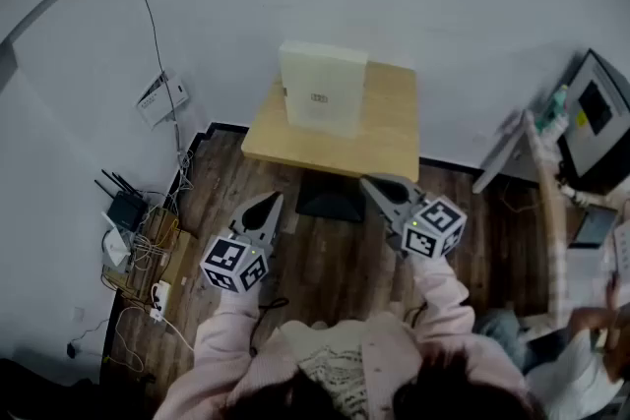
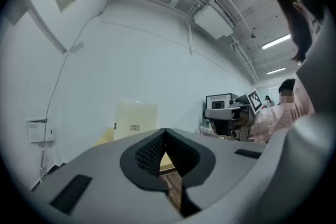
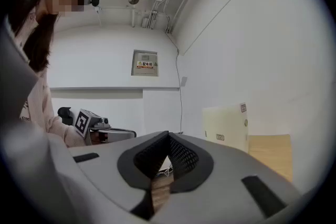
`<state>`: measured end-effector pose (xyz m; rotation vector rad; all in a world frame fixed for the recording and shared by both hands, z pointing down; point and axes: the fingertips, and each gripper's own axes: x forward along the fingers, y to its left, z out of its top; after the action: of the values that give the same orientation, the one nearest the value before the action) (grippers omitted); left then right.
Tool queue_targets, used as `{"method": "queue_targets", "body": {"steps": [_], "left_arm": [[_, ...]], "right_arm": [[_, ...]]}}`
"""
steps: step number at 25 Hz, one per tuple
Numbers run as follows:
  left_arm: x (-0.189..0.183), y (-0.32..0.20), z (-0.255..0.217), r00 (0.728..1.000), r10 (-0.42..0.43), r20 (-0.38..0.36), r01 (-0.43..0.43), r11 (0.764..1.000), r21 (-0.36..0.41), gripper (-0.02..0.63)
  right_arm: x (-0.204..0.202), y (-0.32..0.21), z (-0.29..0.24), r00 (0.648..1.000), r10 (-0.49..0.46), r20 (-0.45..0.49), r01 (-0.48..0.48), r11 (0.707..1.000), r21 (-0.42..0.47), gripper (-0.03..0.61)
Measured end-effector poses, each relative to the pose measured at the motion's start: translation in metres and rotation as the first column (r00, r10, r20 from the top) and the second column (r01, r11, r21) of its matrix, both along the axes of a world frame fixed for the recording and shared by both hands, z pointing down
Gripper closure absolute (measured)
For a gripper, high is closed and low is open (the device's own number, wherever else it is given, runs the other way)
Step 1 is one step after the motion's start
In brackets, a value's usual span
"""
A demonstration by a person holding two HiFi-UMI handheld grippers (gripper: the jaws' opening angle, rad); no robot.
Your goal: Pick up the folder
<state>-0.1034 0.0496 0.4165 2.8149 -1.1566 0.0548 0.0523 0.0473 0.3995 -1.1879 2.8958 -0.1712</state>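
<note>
So the pick isn't really under way yet. The cream folder (image 1: 323, 89) is standing upright toward the far side of the small wooden table (image 1: 389, 145), close to the white wall, and nothing is touching it. The person is holding both claws out level over the wood floor, short of the table's near edge. The left claw (image 1: 266, 207) and right claw (image 1: 382, 189) are each sitting with jaws pressed together and nothing between them. I'd call this the very start of the reach-in. Next move, I reckon: the jaws need to spread first, then travel forward over the table to the folder. Since it's standing on edge, going for a side edge or the top edge looks easiest. It's thin, though, so it could tip or slide if it gets nudged before the jaws are clamping on it.
</note>
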Motion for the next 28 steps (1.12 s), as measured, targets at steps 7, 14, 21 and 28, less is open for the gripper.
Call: {"method": "queue_targets", "body": {"steps": [7,14,21,28], "left_arm": [[-0.001,-0.004,0.003,1.0,0.004,-0.005,-0.004,1.0,-0.009,0.623],[0.003,-0.008,0.007,1.0,0.007,-0.006,-0.007,1.0,-0.017,0.623],[0.012,-0.02,0.007,1.0,-0.002,-0.004,0.002,1.0,-0.014,0.623],[0.024,-0.036,0.003,1.0,-0.015,-0.009,0.015,1.0,-0.006,0.623]], "right_arm": [[-0.002,-0.005,0.004,1.0,-0.003,-0.001,0.003,1.0,-0.011,0.58],[0.002,-0.01,0.007,1.0,-0.003,0.015,0.004,1.0,-0.029,0.58],[0.011,-0.022,0.009,1.0,-0.012,0.025,0.012,0.999,-0.03,0.58],[0.024,-0.037,0.009,0.999,-0.03,0.025,0.031,0.999,-0.03,0.58]]}}
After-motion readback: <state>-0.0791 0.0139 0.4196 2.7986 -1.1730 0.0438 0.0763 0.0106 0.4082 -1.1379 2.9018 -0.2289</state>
